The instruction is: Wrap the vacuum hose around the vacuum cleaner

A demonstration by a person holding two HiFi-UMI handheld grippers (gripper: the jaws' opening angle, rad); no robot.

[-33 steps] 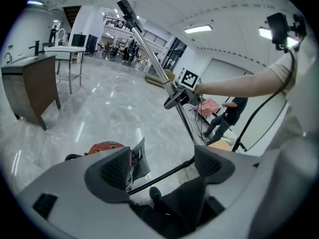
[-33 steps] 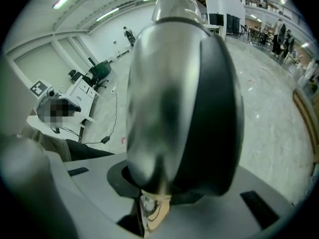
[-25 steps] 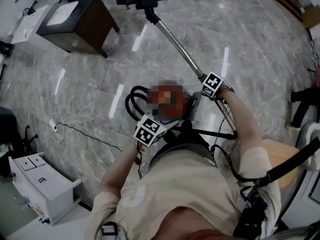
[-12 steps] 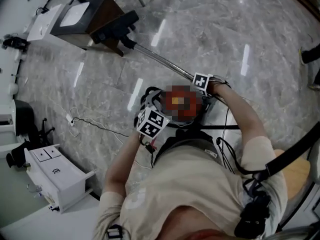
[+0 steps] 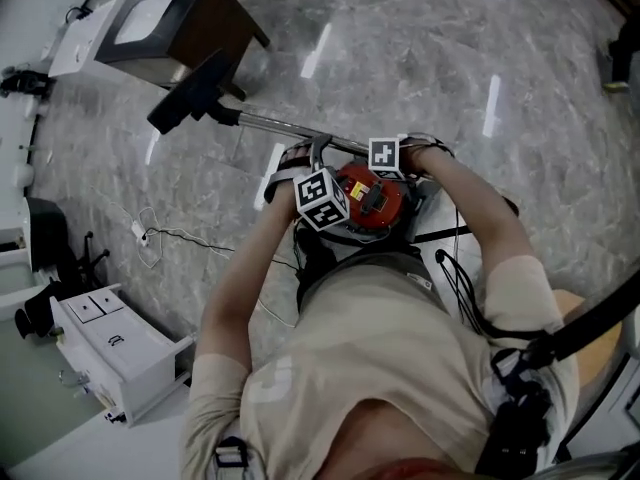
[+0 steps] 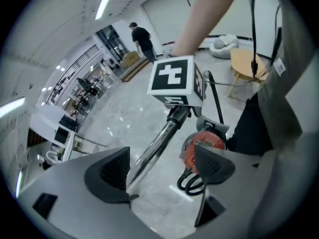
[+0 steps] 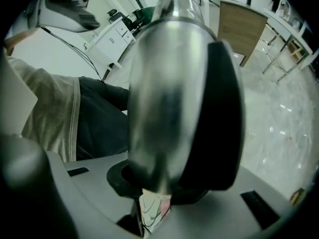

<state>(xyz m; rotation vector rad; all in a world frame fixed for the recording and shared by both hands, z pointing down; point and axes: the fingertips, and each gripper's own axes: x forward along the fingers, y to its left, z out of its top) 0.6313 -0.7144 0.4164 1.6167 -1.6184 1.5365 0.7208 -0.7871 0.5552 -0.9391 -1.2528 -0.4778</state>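
Observation:
In the head view the red vacuum cleaner point(image 5: 372, 201) stands on the floor just in front of the person. Black hose loops point(image 5: 288, 175) lie at its left. The metal wand point(image 5: 285, 128) runs out to the left and ends in the black floor head point(image 5: 188, 93). My right gripper point(image 5: 386, 158) is shut on the wand point(image 7: 169, 93) near its hose end. My left gripper point(image 6: 162, 171) is open above the cleaner point(image 6: 202, 146). The wand point(image 6: 154, 151) passes between its jaws, close to the left pad point(image 6: 112, 176). Hose loops point(image 6: 192, 183) show below.
A dark wooden side table point(image 5: 175, 28) stands at the far left, near the floor head. A white drawer cabinet point(image 5: 110, 353) sits at the near left. A thin cable with a plug point(image 5: 140, 238) lies on the marble floor. A round wooden stool point(image 5: 575, 318) is at the right.
The wand and floor head have swung from pointing straight ahead round to the left. Both grippers have drawn together over the red cleaner.

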